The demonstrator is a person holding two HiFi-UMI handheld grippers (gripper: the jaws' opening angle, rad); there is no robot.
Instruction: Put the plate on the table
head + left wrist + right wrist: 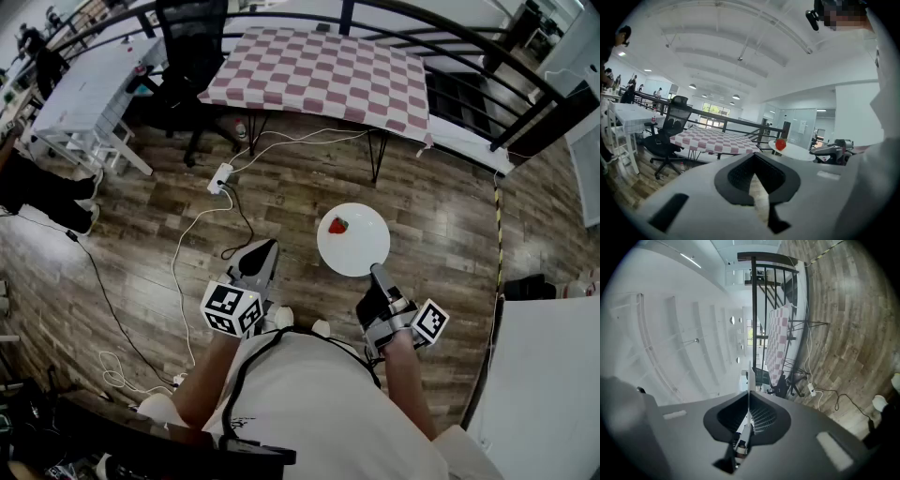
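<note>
Head view gives us the clearest answer on progress: the plate [361, 246] is lifted and carried, but it is not yet on the table [319, 70]. The plate is white and round, and it hangs in the air above the wooden floor [441, 216], at about 1 o'clock from our body. A small red fruit [337, 225], probably a strawberry, lies on it toward 10 o'clock of its face.

Our right gripper [378, 275] pinches the plate at the rim, at 5 o'clock of the plate. In the right gripper view the rim stands as a thin white edge straight between the two jaws, which are closed on it. Our left gripper [262, 251] is at 11 o'clock from our body, well apart from the plate. Its jaws are pressed together and nothing is between them.

The table with the red and white checked cloth stands at 12 o'clock, well apart from the plate, with open floor between. A black office chair [192, 56] is just beside it, at 10 o'clock.

We judge that the pick-up is done. What is left is to walk to the table, to lower the plate flat on the cloth so the fruit does not roll, and then to open the right jaws.
</note>
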